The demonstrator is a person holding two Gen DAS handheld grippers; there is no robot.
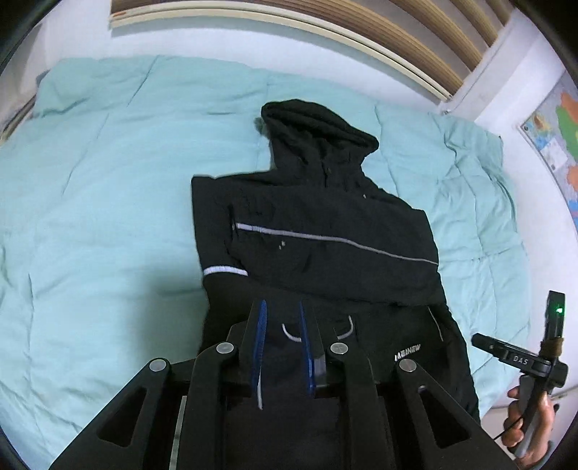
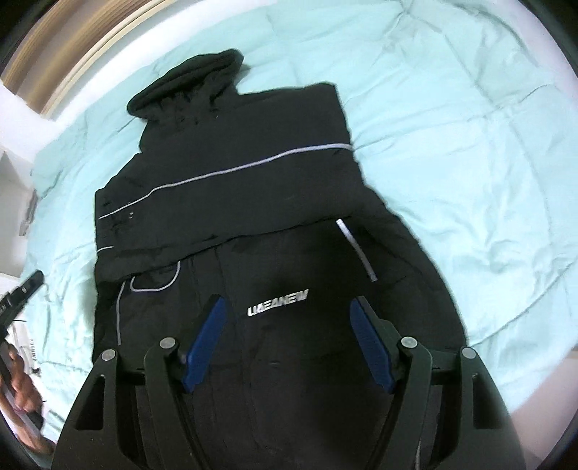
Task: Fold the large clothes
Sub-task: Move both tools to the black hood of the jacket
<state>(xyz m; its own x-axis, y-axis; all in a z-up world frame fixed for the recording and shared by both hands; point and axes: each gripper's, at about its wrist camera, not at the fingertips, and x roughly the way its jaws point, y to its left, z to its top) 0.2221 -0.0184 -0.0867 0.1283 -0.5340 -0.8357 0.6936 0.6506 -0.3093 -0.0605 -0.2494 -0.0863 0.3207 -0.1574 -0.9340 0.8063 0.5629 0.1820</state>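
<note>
A black hooded jacket (image 1: pixel 318 231) lies flat on a bed covered with a pale teal quilt (image 1: pixel 101 202). The jacket sits near the middle of the quilt, with bare quilt on both sides of it. Its long axis runs from the near edge of the bed toward the far edge, with the hood (image 1: pixel 318 133) pointing away, toward a light wooden headboard (image 1: pixel 325 32). The sleeves are folded in across the body, so the outline is a narrow upright block. A thin grey piping line (image 1: pixel 325 236) crosses the upper part from side to side, and a white reflective band (image 1: pixel 225 270) shows on the folded sleeve at the left side. Lower down, a silver logo (image 2: pixel 277 308) is printed on the fabric, beside a short reflective strip (image 2: pixel 356 249).

A white wall lies beyond the bed, and a coloured map (image 1: pixel 556 137) hangs on it at the right side of the left wrist view.

The left tool (image 1: pixel 282 325) hangs above the lower part of the jacket. Its blue fingers (image 1: pixel 262 325) stand close together with only a narrow gap, and nothing is held between them. The right tool (image 2: pixel 287 314) also hangs over the lower jacket, its blue fingers (image 2: pixel 372 347) spread wide apart and empty, framing the logo below. In the left wrist view the right tool's black handle and the hand (image 1: pixel 525 426) gripping it show at the lower right edge, off the side of the jacket. Nothing lies on top of the jacket.
</note>
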